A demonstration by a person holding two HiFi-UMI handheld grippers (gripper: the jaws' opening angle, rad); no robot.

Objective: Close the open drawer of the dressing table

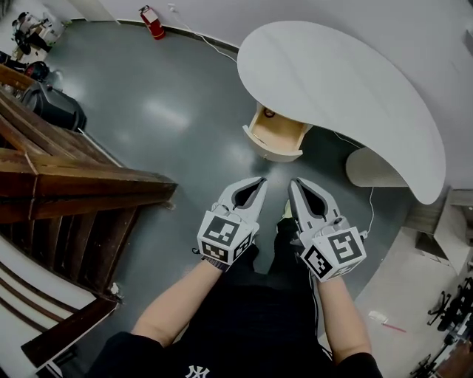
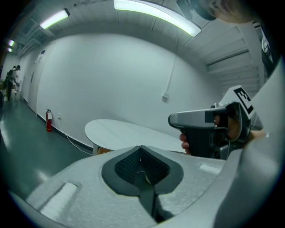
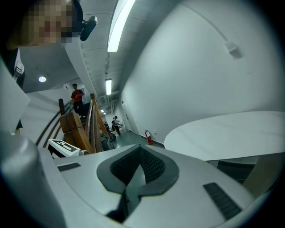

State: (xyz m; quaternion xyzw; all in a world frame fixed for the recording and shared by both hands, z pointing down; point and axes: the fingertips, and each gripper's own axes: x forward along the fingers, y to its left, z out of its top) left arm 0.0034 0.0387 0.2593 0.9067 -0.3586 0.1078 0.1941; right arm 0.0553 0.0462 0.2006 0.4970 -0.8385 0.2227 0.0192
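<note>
The white oval dressing table stands at the upper right of the head view. Its drawer is pulled out toward me, showing a pale wooden inside. Both grippers are held side by side in front of me, a short way short of the drawer. My left gripper is shut with nothing between its jaws, and so is my right gripper. In the left gripper view the left gripper points at the table top, with the right gripper's body beside it. The right gripper also faces the table top.
A dark wooden stair rail fills the left side. A red fire extinguisher stands by the far wall and a black bag lies on the grey floor. The table's white base is under its right end. People stand far off.
</note>
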